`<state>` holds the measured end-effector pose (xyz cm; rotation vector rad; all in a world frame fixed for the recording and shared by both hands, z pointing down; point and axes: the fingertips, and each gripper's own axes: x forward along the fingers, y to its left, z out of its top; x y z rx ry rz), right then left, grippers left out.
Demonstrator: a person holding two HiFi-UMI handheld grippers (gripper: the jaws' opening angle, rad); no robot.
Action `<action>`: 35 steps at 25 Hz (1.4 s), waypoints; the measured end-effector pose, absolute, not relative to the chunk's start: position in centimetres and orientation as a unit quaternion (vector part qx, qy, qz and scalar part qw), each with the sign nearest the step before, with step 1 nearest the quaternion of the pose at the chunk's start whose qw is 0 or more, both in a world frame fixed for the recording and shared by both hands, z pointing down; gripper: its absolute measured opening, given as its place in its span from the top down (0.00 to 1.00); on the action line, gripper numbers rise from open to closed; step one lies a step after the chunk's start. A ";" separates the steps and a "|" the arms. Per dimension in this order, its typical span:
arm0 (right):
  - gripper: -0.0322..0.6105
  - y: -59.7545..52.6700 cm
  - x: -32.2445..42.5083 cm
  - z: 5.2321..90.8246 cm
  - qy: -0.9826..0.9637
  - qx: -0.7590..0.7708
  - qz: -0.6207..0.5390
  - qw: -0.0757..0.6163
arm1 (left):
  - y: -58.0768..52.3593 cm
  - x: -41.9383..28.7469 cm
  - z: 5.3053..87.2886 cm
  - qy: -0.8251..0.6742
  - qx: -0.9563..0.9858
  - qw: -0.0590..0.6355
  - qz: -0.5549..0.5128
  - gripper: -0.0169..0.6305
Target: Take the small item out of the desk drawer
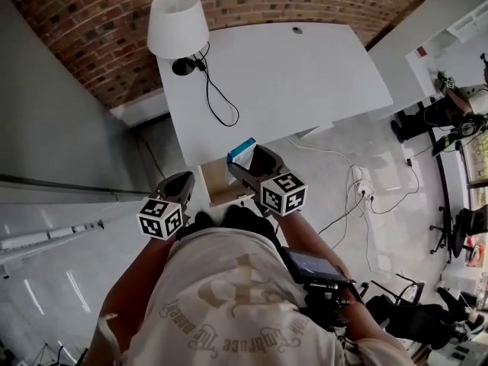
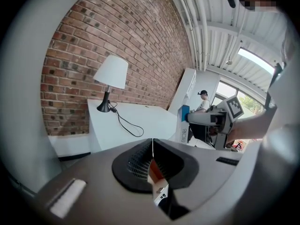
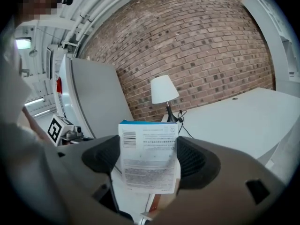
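Observation:
My right gripper (image 1: 249, 158) is shut on a small white box with a blue top (image 1: 242, 150). It holds the box upright above the open drawer (image 1: 221, 190) at the white desk's (image 1: 305, 75) front edge. In the right gripper view the box (image 3: 149, 161) fills the gap between the dark pads, printed side toward the camera. My left gripper (image 1: 181, 183) hovers just left of the drawer, jaws together and nothing in them. From the left gripper view, the pads (image 2: 140, 161) meet in a thin line, and the right gripper (image 2: 213, 118) with the box (image 2: 183, 123) shows beyond.
A white table lamp (image 1: 177, 25) stands at the desk's back left corner, its black cable (image 1: 219, 101) trailing across the top. A brick wall lies behind. A grey panel (image 1: 61, 128) is at the left. Floor cables and a power strip (image 1: 361, 187) lie right of the desk, office chairs (image 1: 450, 120) farther right.

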<state>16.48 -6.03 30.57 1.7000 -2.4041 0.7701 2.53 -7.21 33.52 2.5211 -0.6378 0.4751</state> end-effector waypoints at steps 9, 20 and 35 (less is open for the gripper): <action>0.37 -6.5 14.4 28.3 -0.803 0.555 0.215 0.033 | -8.8 1.1 32.2 -0.241 0.930 0.228 0.155 0.96; 0.37 -6.6 13.5 27.1 -0.803 0.565 0.184 0.048 | -9.2 1.2 31.4 -0.218 0.938 0.222 0.153 0.96; 0.37 -5.4 14.2 27.0 -0.811 0.556 0.176 0.054 | -7.0 2.1 32.1 -0.223 0.935 0.223 0.162 0.96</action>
